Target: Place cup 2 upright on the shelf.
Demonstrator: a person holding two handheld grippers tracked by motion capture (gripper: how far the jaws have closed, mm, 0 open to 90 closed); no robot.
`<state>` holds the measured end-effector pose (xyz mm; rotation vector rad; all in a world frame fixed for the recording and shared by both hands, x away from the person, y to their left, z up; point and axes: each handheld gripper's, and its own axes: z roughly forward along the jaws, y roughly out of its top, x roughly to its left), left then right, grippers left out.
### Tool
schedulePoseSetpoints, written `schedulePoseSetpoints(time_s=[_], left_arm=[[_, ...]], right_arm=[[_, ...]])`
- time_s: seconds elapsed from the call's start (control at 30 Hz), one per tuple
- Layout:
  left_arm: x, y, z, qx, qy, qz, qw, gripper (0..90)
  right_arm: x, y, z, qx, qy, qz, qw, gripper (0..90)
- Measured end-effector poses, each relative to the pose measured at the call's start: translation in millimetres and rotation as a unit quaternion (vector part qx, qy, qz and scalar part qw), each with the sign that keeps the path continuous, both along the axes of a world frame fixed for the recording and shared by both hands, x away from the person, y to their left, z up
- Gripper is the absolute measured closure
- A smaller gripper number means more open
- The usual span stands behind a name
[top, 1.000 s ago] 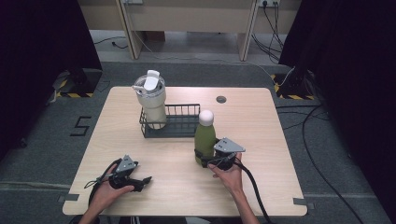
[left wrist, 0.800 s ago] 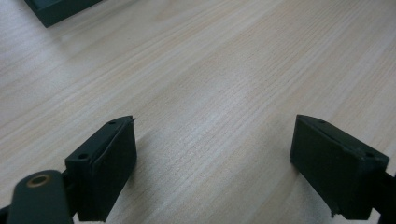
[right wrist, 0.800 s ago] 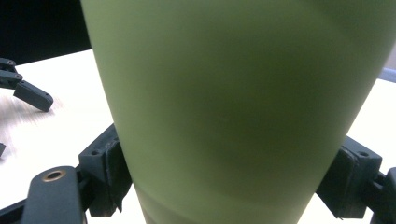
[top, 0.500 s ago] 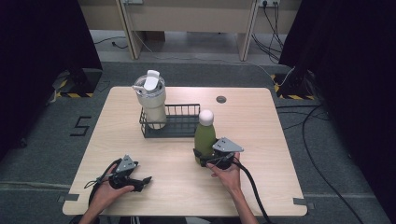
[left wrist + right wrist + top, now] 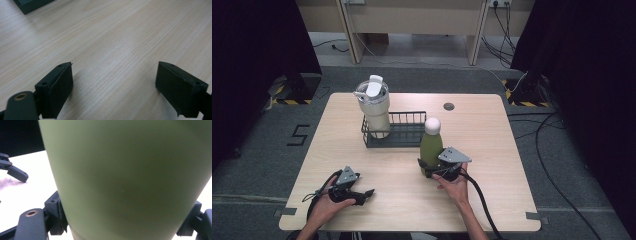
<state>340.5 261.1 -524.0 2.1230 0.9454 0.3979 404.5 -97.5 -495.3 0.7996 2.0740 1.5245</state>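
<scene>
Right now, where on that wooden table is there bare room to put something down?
The right side of the light wooden table, beyond the green bottle, is bare, and so is the front middle between both tongs. It is crowded around the black wire basket holding the cream tumbler.

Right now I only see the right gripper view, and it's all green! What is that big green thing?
Observer: It's a green bottle with a white cap, standing on the wooden table. The right gripper has a jaw on each side of its base.
Operator: Is anything near it?
Observer: Yes, a black wire basket just behind it, with a cream tumbler standing in its left end.
Operator: What's that black bit I see far off on the left?
Observer: That's the left gripper, near the table's front edge. Its jaws are wide apart with bare wood between them.
</scene>
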Motion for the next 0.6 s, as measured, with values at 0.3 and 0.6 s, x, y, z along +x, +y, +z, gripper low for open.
schedulePoseSetpoints(time_s=[0.3, 0.6], left_arm=[[0.0, 0.0, 0.0, 0.0, 0.0, 0.0, 1.0, 14.0], [0.0, 0.0, 0.1, 0.0, 0.0, 0.0, 1.0, 14.0]], right_arm=[[-0.4, 0.6, 0.6, -0.002, 0.001, -0.001, 1.0, 20.5], [-1.4, 2.5, 2.1, -0.011, -0.005, -0.004, 0.9999, 20.6]])
